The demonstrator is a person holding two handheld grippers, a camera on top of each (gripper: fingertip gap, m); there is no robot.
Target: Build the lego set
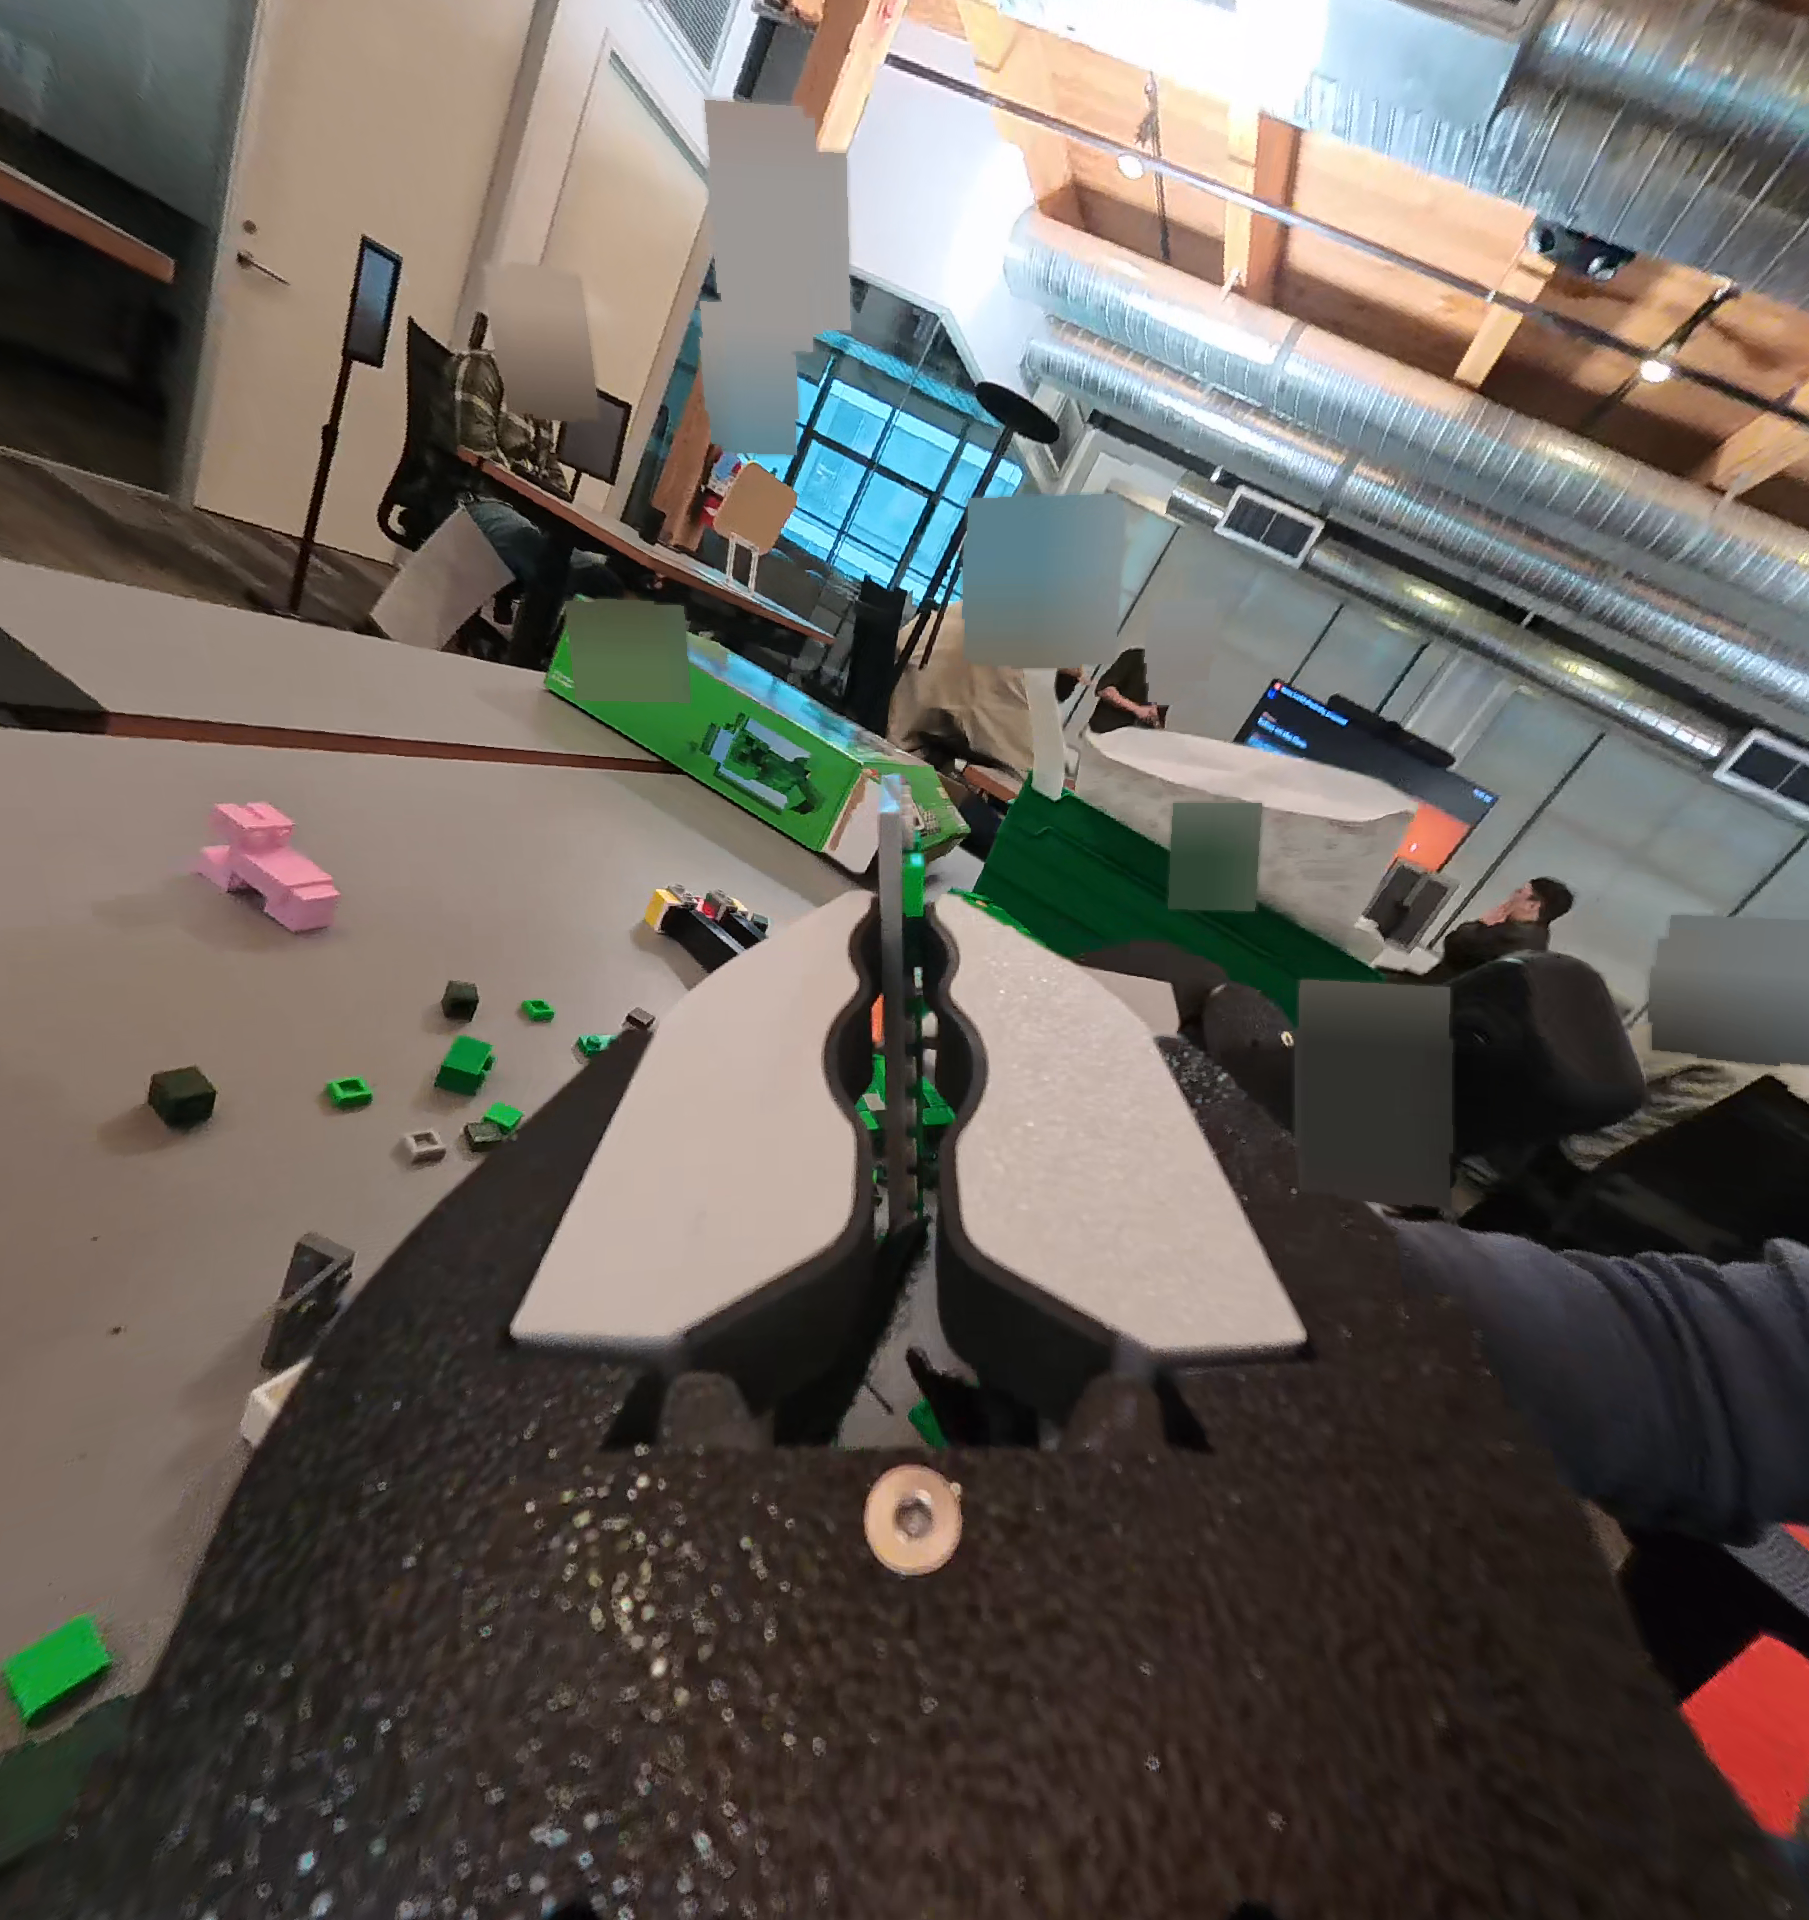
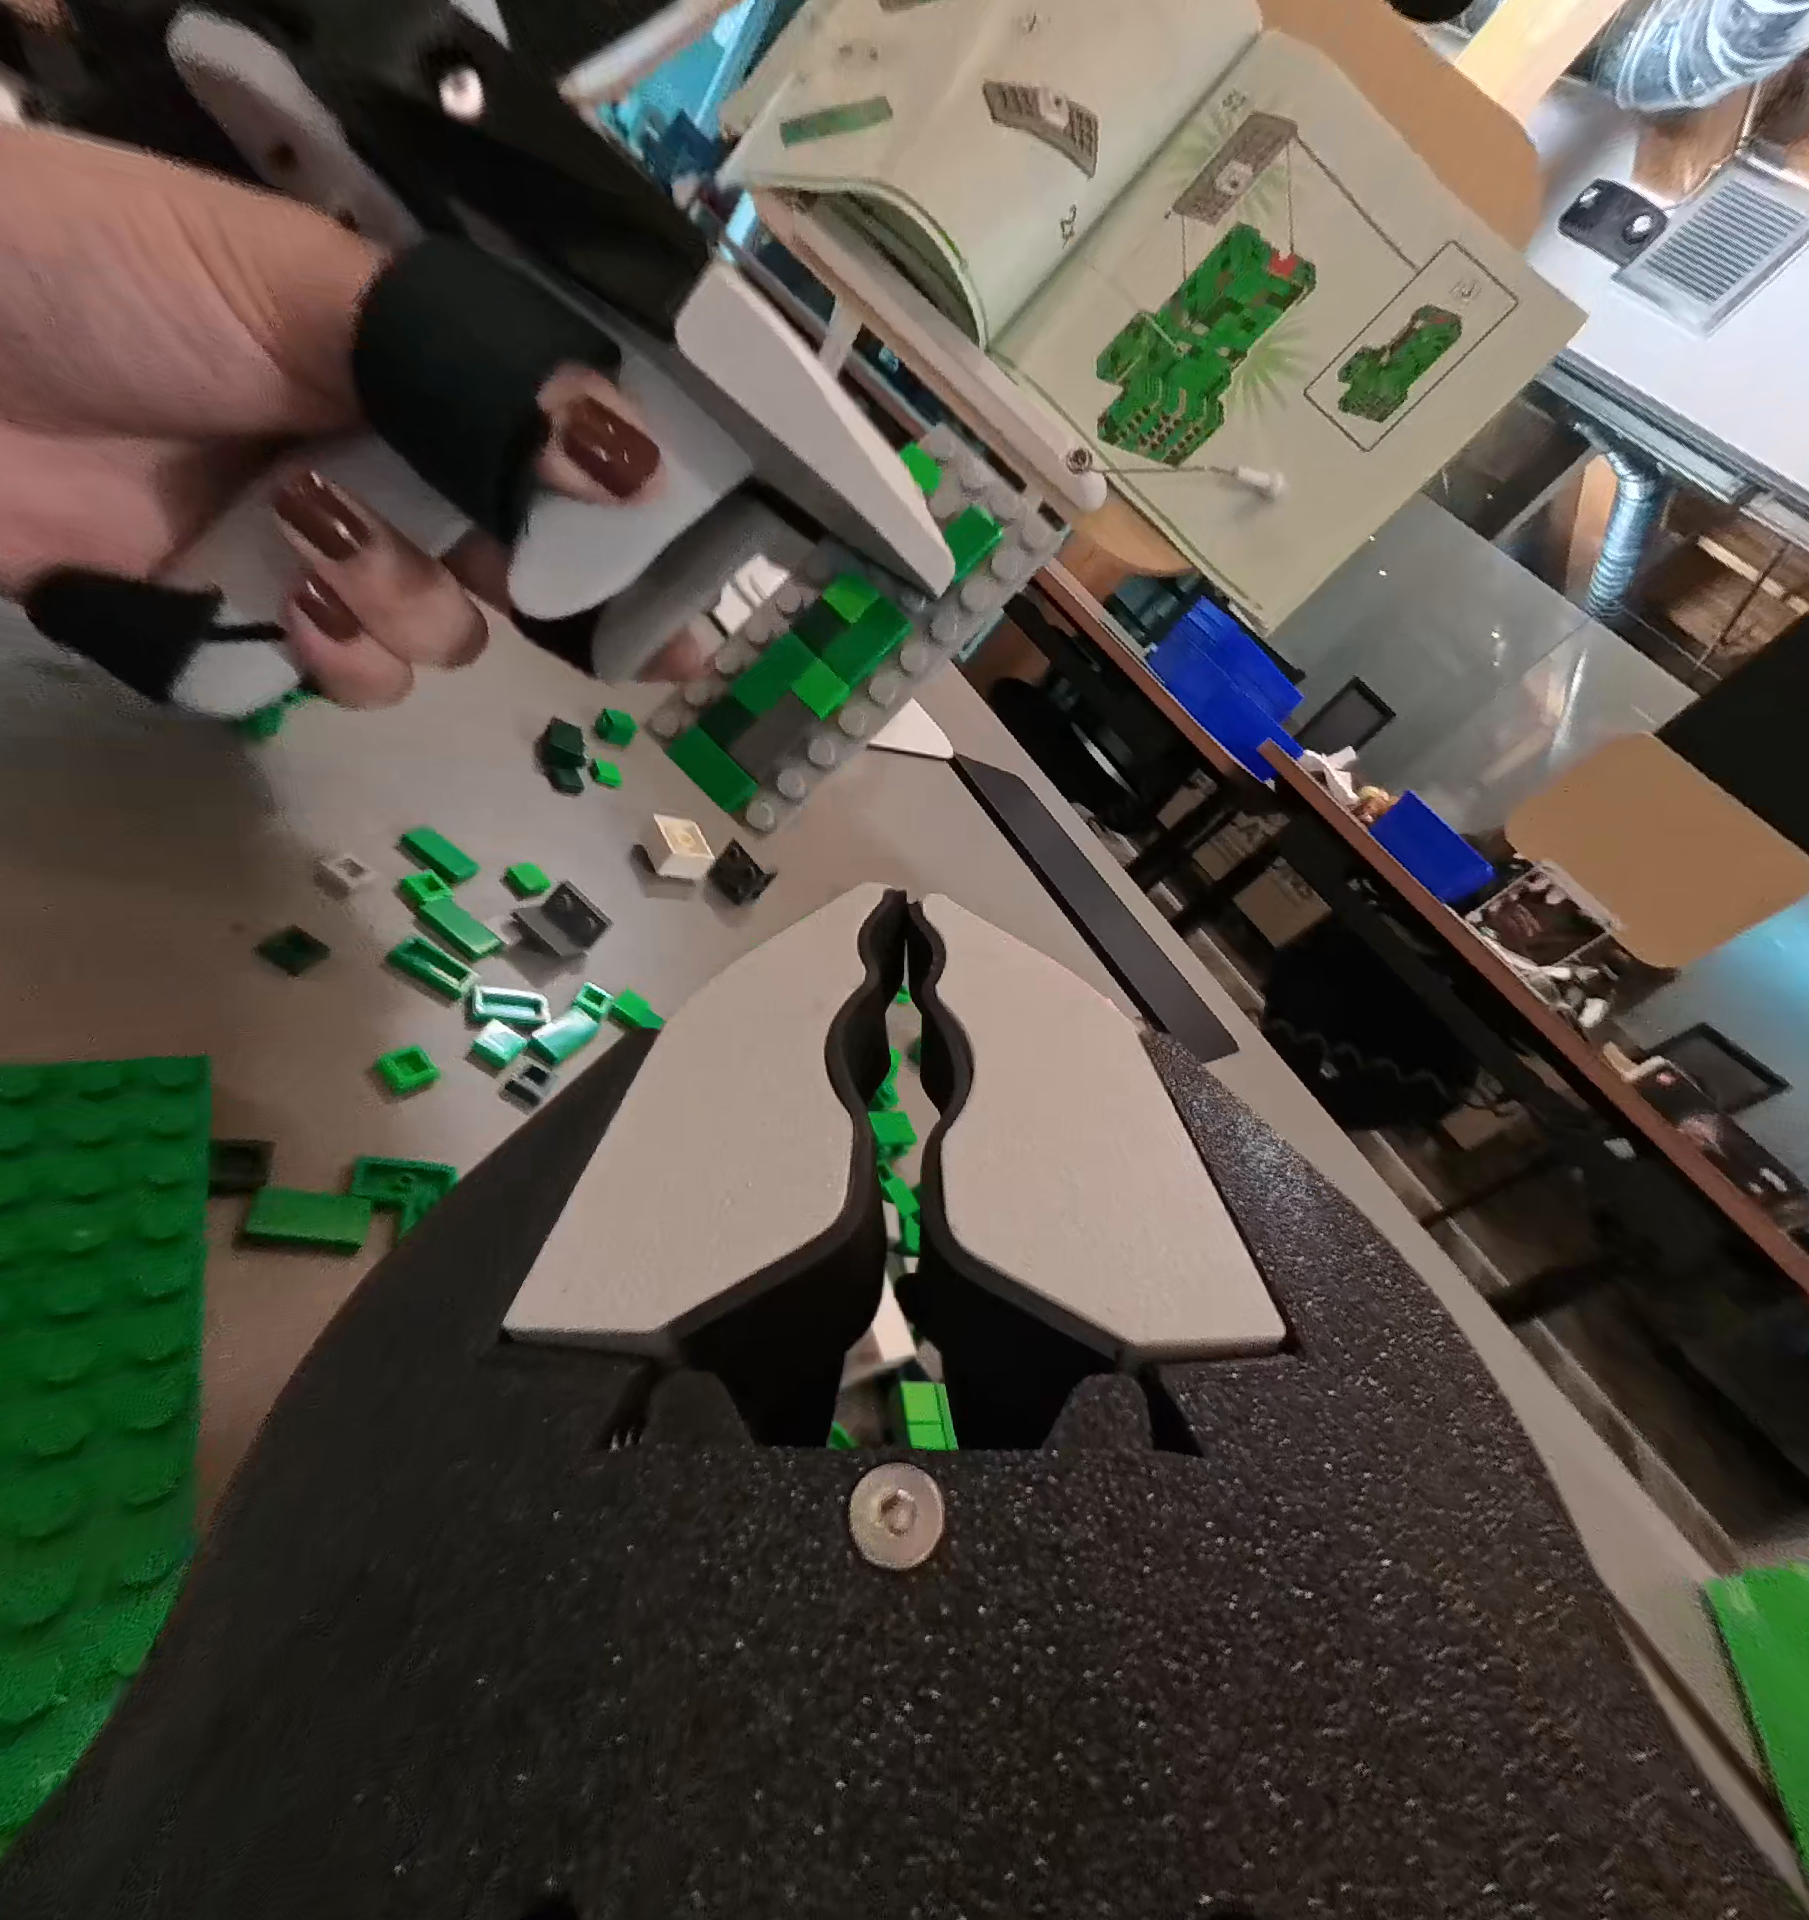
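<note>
The left gripper point(image 1: 898, 914) is clamped on the edge of a grey plate point(image 2: 858, 665), holding it up in the air above the tabletop point(image 1: 152, 1195), tilted, studs toward the right gripper. From the left wrist view the plate shows only edge-on, a thin grey strip between the fingers. The right gripper point(image 2: 905, 920) has its fingers pressed nearly together, with no piece visible at the tips; it looks empty.

The plate is partly tiled: a diagonal run of bright green, dark green and grey tiles across its middle, bare grey studs around the margins. The open booklet point(image 2: 1243, 260), propped behind, shows a green patchwork panel, so much tiling seems left to do.

My guess is the next move is fetching a tile from the loose pile point(image 2: 464, 966) lying near the green baseplate point(image 2: 58, 1299) at the table's near edge. It would go best to pick one flat tile by its short sides, keep it square to the studs, and press while the left grip braces the plate from behind; a one-edged hold will let the plate pivot under a push.

A pink pig point(image 1: 266, 868) and the green box point(image 1: 754, 758) sit farther back on the table.
</note>
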